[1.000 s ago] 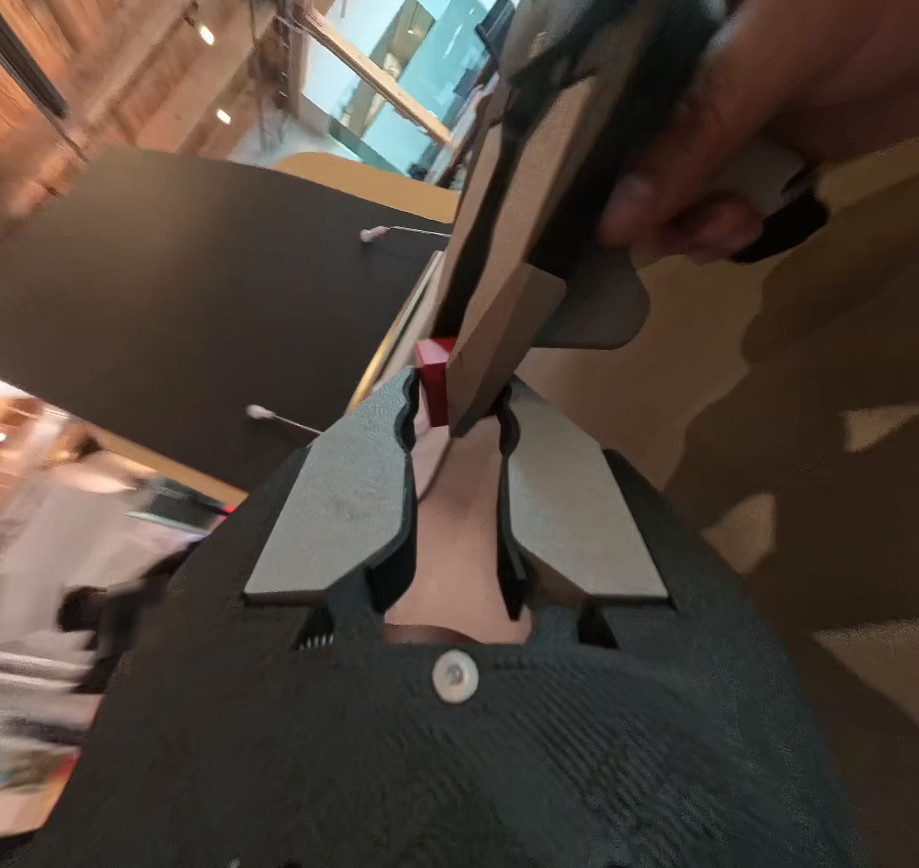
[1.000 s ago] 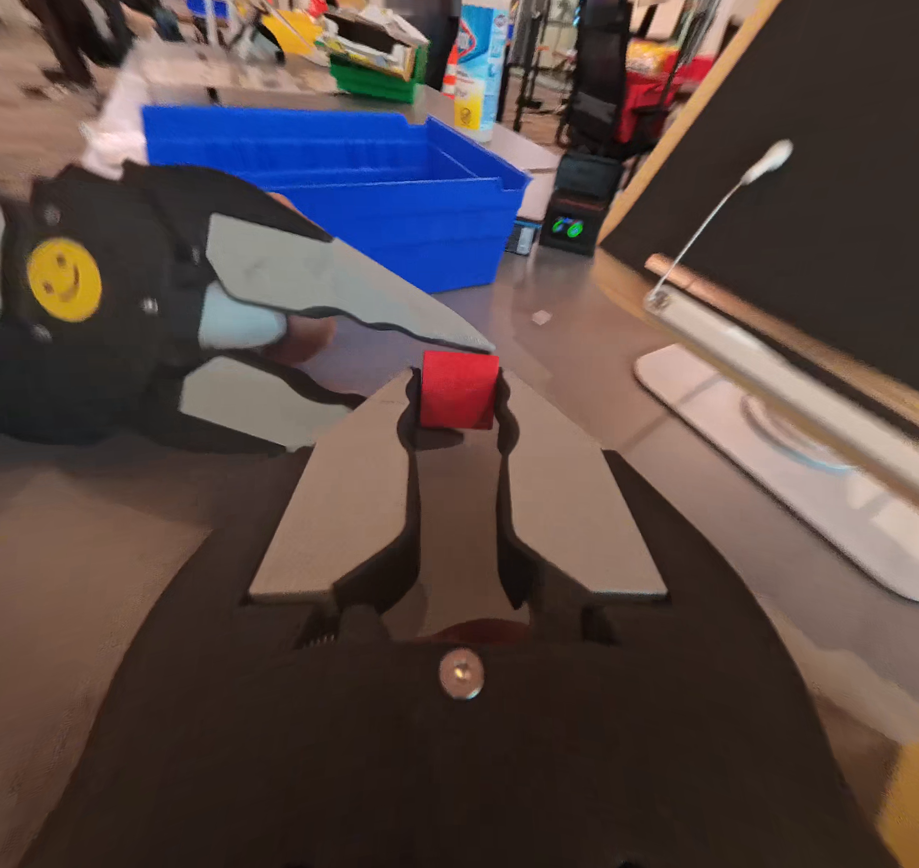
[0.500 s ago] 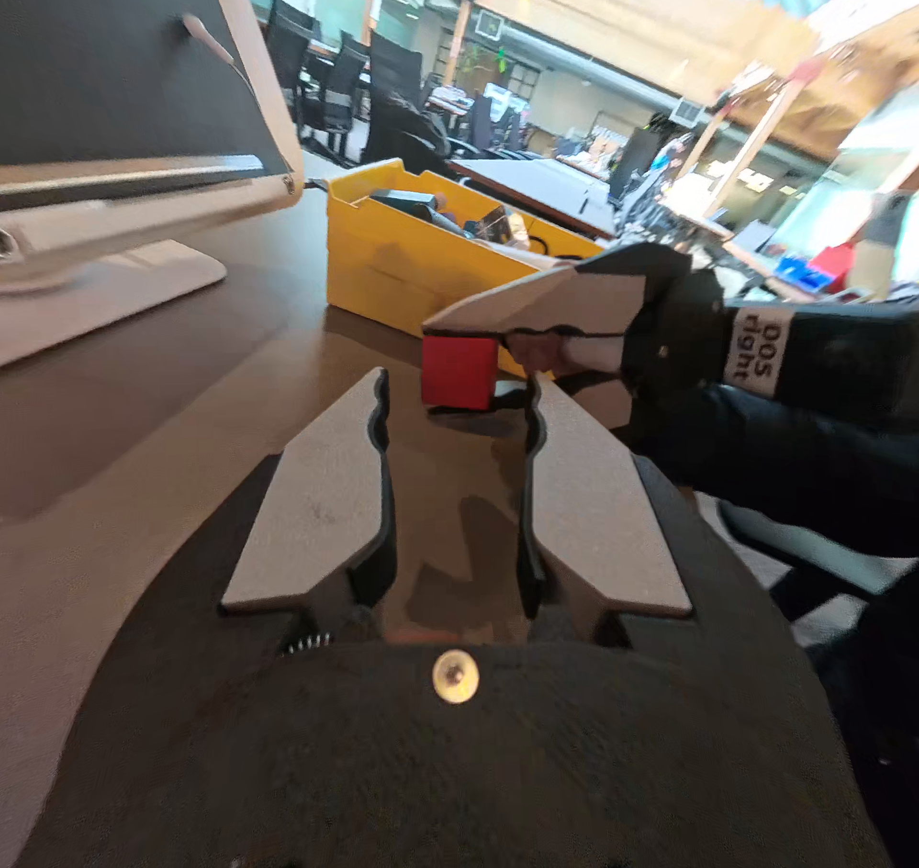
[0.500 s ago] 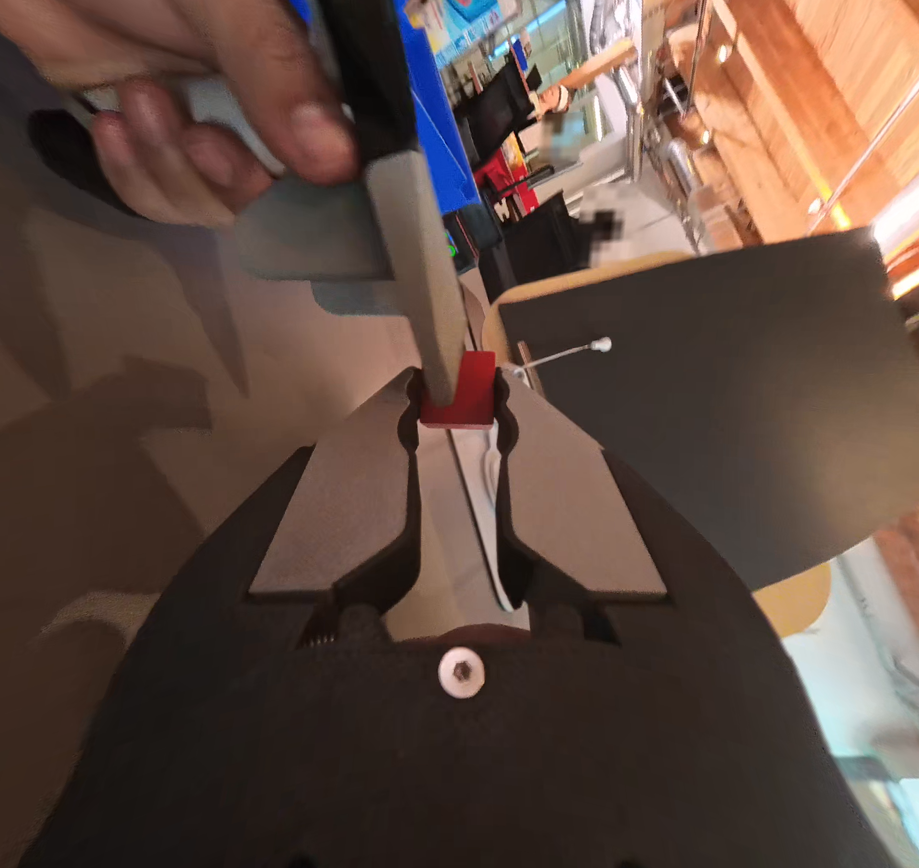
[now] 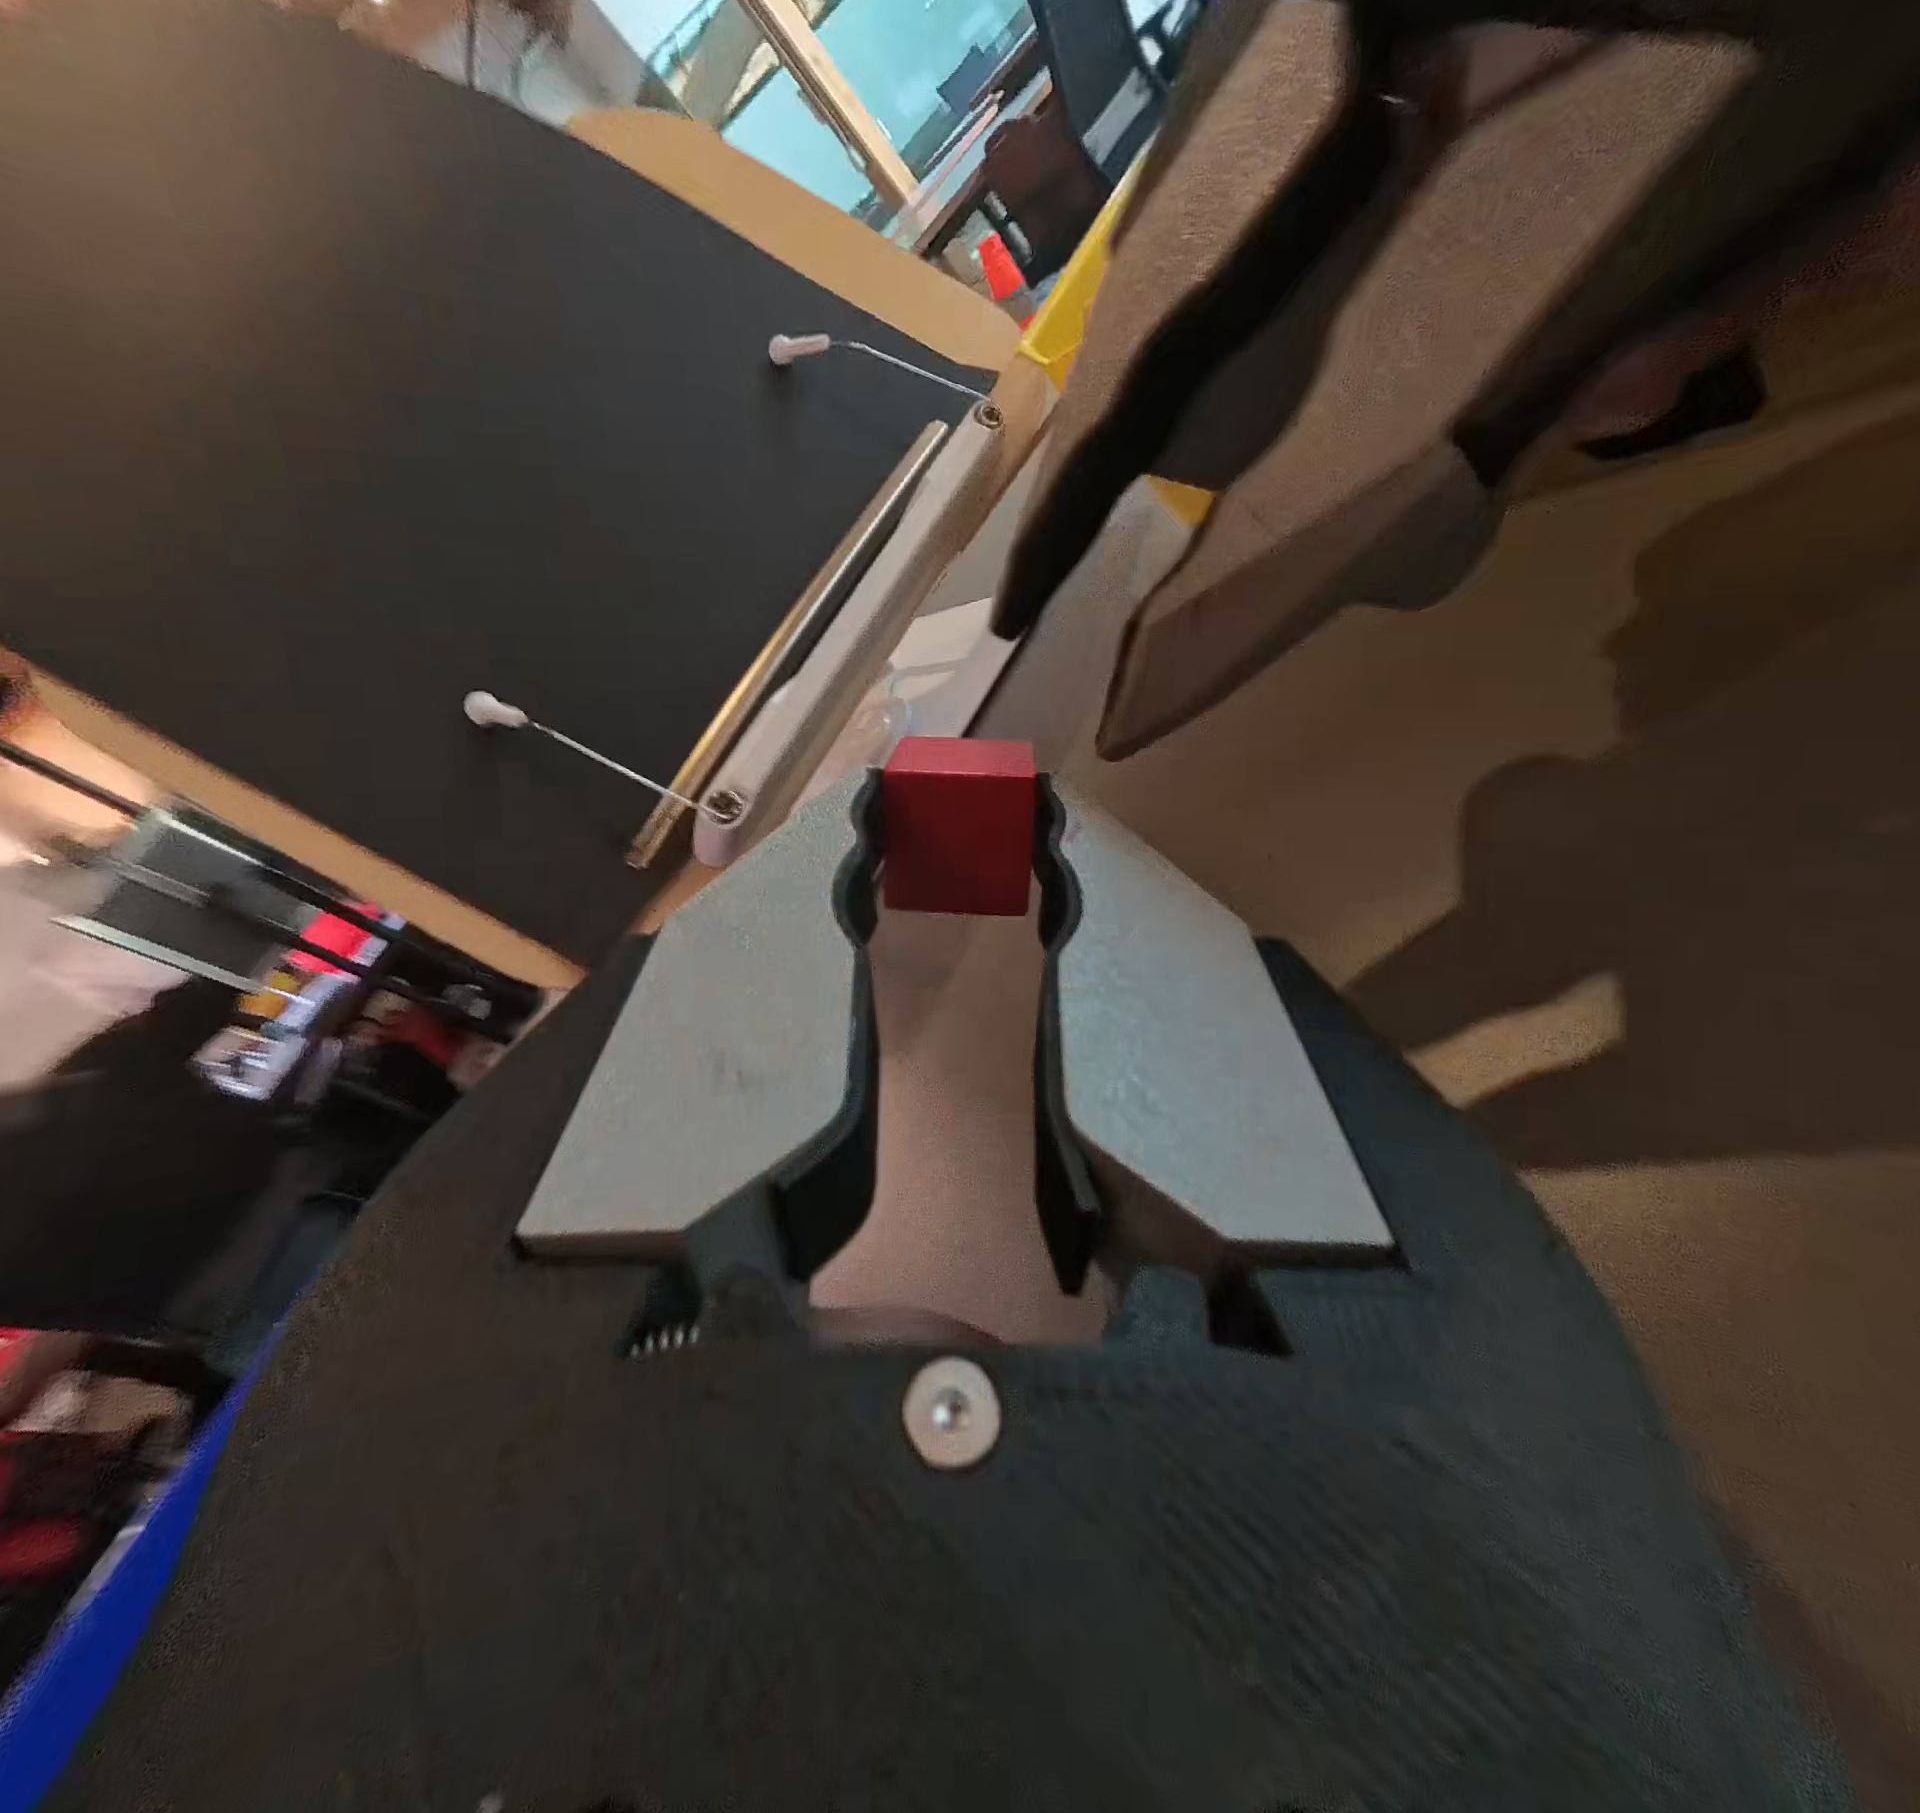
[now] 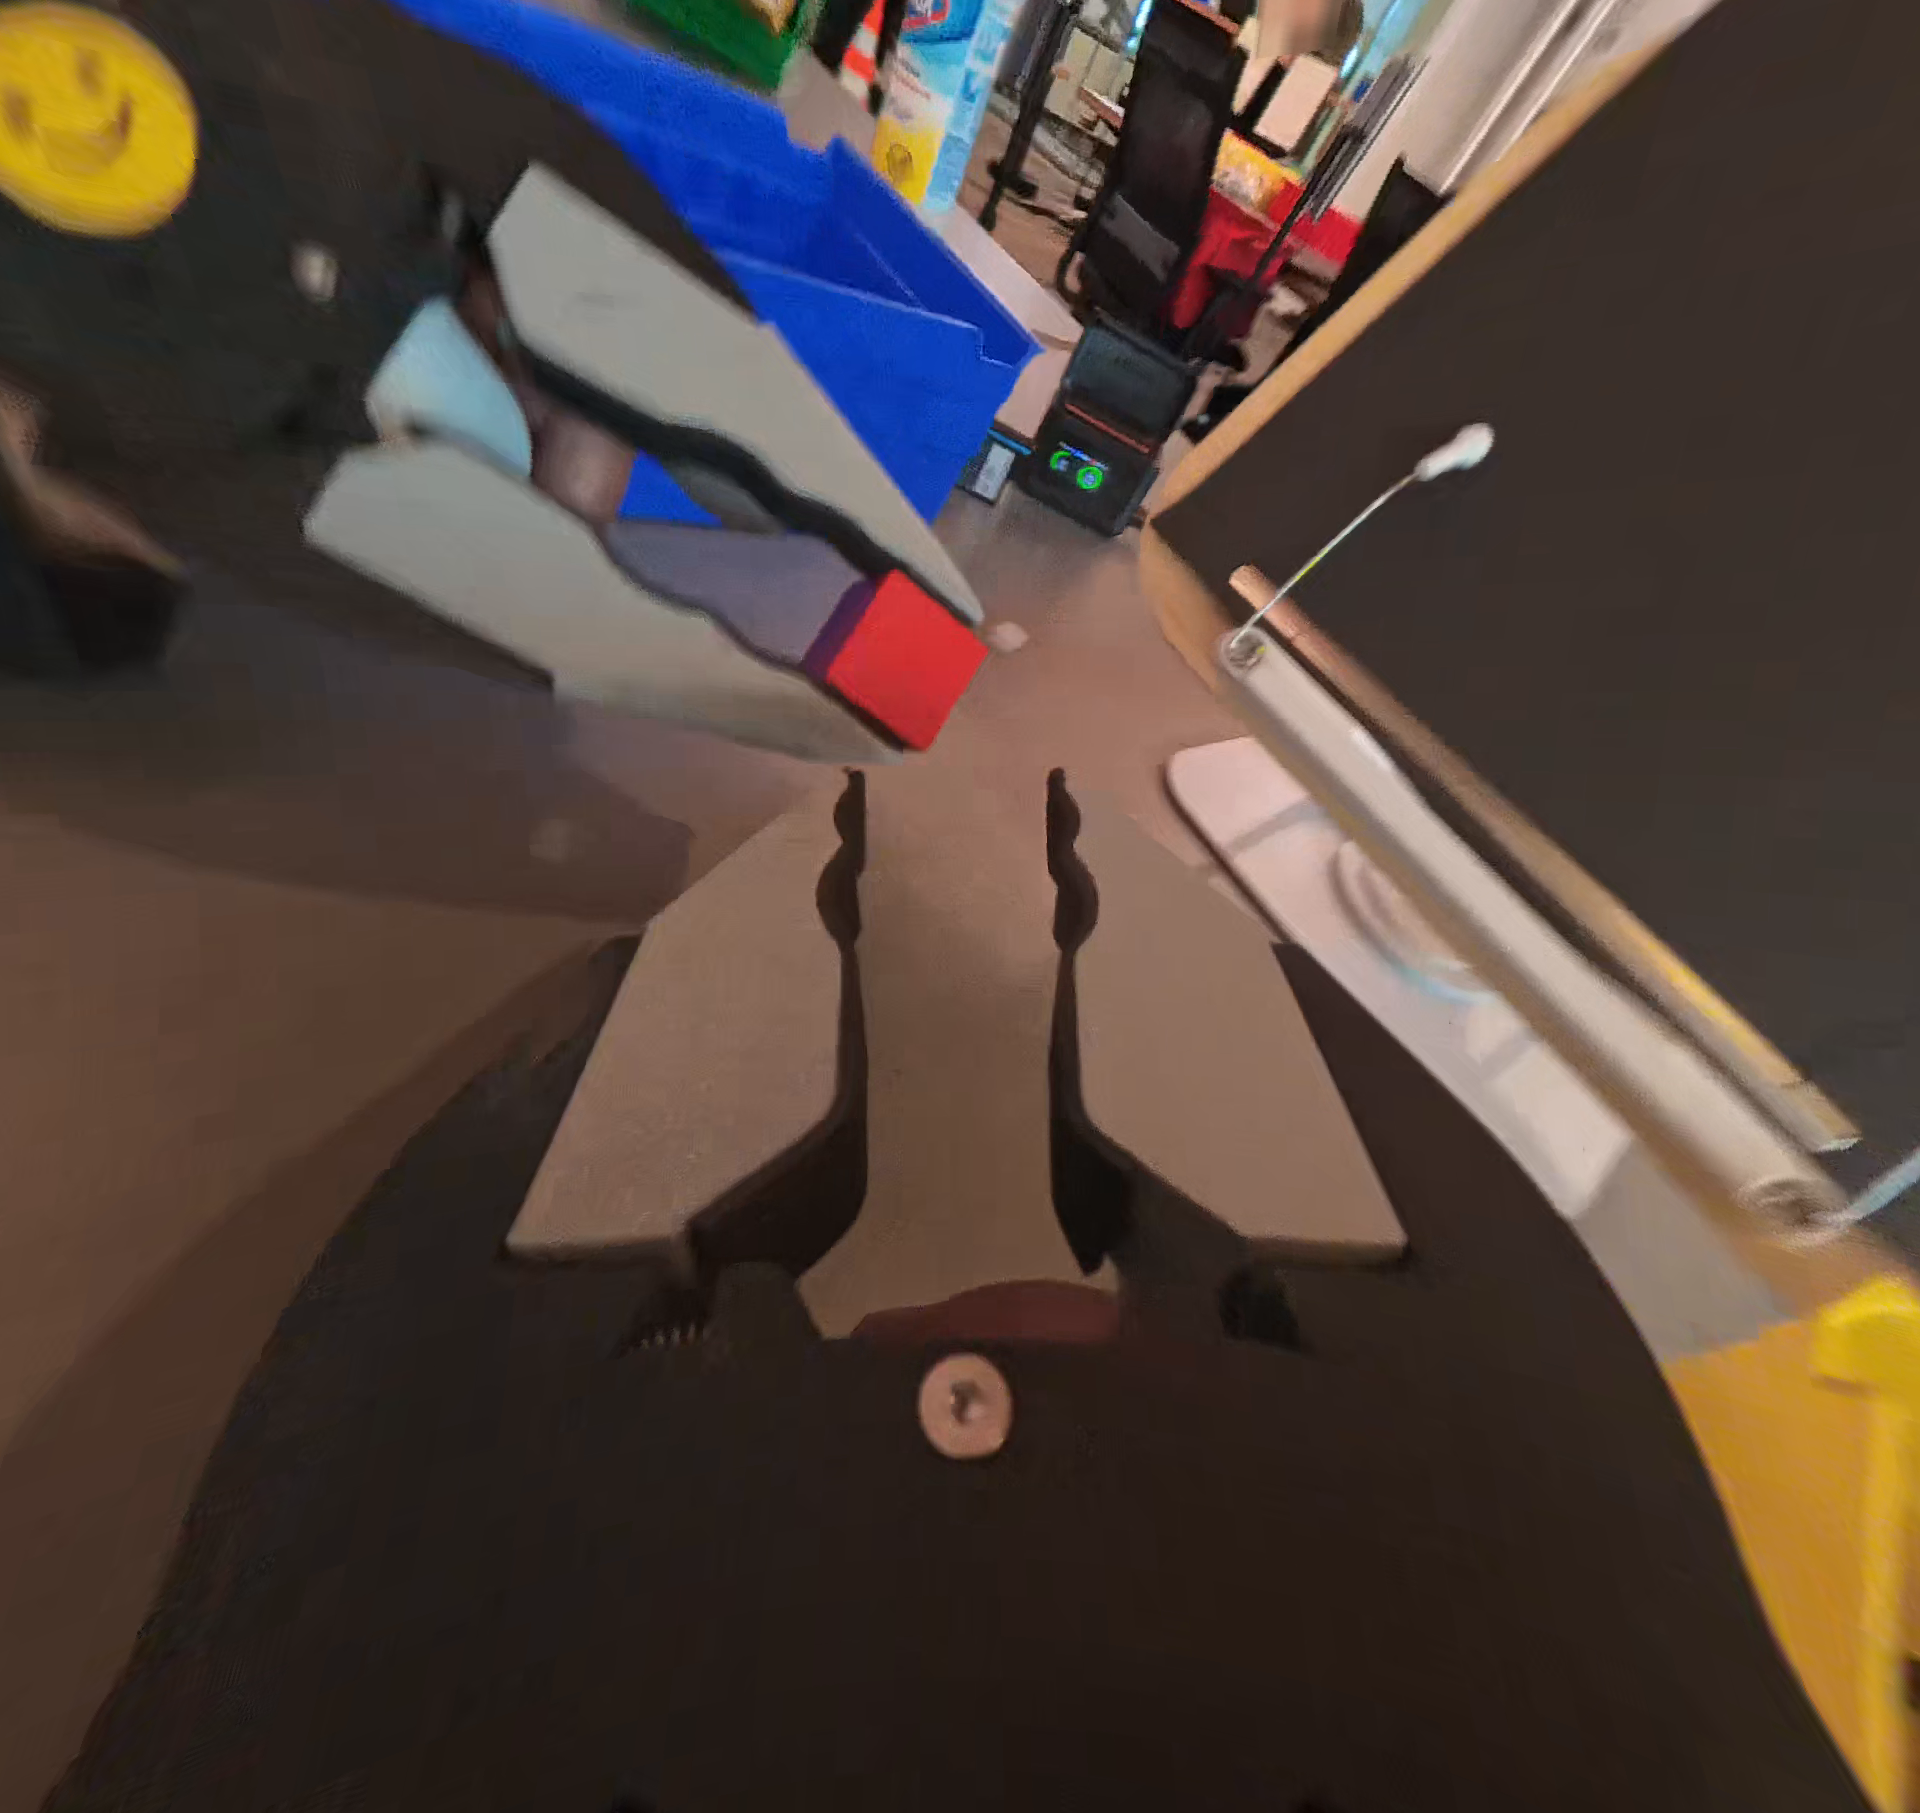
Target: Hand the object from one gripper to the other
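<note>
A small red cube (image 5: 958, 844) is clamped between the fingertips of my left gripper (image 5: 958, 807), which is shut on it above the brown table. My right gripper (image 5: 1065, 683) hangs open just beyond and to the right of the cube, not touching it. In the right wrist view my right gripper (image 6: 954, 792) is open and empty. The left gripper (image 6: 925, 677) comes in there from the upper left, holding the cube (image 6: 902, 657) a short way ahead of my right fingertips.
A black board (image 5: 416, 433) on a white stand (image 6: 1434, 942) stands close on the right of the right gripper. A blue bin (image 6: 831, 236) and a small black device (image 6: 1101, 444) sit farther back. A yellow bin (image 6: 1818, 1514) is at the near right.
The right gripper held the cube earlier; the left fingers closed round it. Now the left gripper holds it, and the right has let go and drawn back.
</note>
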